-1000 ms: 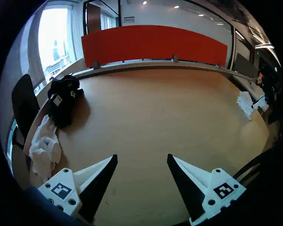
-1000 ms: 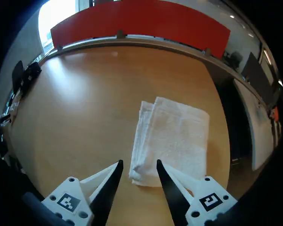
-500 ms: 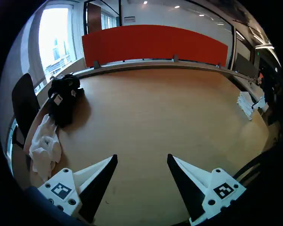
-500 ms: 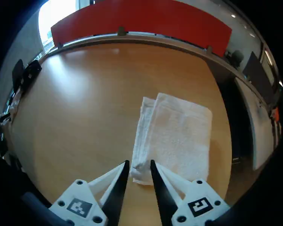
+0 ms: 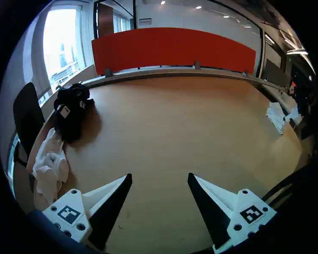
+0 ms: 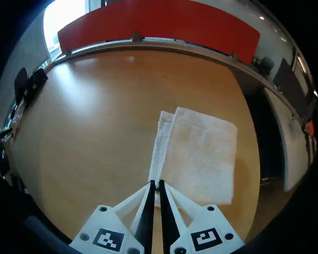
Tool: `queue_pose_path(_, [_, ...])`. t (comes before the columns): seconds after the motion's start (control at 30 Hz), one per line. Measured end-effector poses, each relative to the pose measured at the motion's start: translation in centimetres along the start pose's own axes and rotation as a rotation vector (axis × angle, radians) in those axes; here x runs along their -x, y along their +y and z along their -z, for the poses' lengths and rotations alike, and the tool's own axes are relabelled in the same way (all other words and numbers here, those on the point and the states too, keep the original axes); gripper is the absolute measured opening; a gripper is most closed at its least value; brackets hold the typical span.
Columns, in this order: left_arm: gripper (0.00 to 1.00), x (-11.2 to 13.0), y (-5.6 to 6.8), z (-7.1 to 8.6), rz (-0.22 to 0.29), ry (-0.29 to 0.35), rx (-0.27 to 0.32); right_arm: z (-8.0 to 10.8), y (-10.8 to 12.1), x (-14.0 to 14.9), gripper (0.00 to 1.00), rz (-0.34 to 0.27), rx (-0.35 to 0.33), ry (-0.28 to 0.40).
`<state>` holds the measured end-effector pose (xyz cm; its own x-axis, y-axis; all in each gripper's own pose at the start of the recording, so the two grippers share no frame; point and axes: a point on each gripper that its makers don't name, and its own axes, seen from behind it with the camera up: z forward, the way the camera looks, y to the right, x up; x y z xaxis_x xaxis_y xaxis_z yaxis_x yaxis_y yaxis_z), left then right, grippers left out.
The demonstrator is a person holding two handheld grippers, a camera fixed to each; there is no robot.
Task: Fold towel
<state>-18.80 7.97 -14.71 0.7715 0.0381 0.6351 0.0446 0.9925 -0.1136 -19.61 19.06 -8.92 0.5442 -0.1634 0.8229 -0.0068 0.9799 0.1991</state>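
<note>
A white folded towel (image 6: 197, 154) lies on the wooden table (image 6: 95, 118), right of centre in the right gripper view. My right gripper (image 6: 156, 184) is shut on the towel's near left corner, its two fingers pinching the folded edge. In the left gripper view my left gripper (image 5: 159, 180) stands open above bare table (image 5: 176, 122), nothing between its fingers. The same towel (image 5: 277, 116) shows at the far right edge of the table in that view, small and partly cut off.
A black bag (image 5: 71, 111) and a crumpled white cloth (image 5: 51, 165) lie at the table's left edge beside a dark chair (image 5: 26, 116). A red partition (image 5: 171, 48) runs along the far side. Right of the towel the table ends at a dark gap (image 6: 267, 139).
My right gripper's fingers have closed from wide apart to pinched on the towel's near corner. The left gripper has stayed still and open.
</note>
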Motion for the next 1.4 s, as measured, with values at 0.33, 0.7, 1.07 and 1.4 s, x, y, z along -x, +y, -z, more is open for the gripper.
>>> queue_pose_path(0.33, [0.98, -0.1, 0.0, 0.0, -0.003, 0.002, 0.002, 0.6, -0.5, 0.3, 0.08, -0.002, -0.024, -0.003])
queue_pose_path(0.7, [0.98, -0.1, 0.1, -0.1, -0.008, 0.003, 0.005, 1.0, -0.6, 0.6, 0.08, -0.003, -0.03, -0.01])
queue_pose_path(1.07, [0.98, -0.1, 0.0, 0.0, -0.005, 0.001, 0.0, 0.4, -1.2, 0.9, 0.26, -0.024, -0.051, -0.026])
queue_pose_path(1.4, [0.98, -0.1, 0.0, 0.1, -0.006, 0.001, -0.002, 0.3, -2.4, 1.3, 0.59, -0.024, -0.087, -0.028])
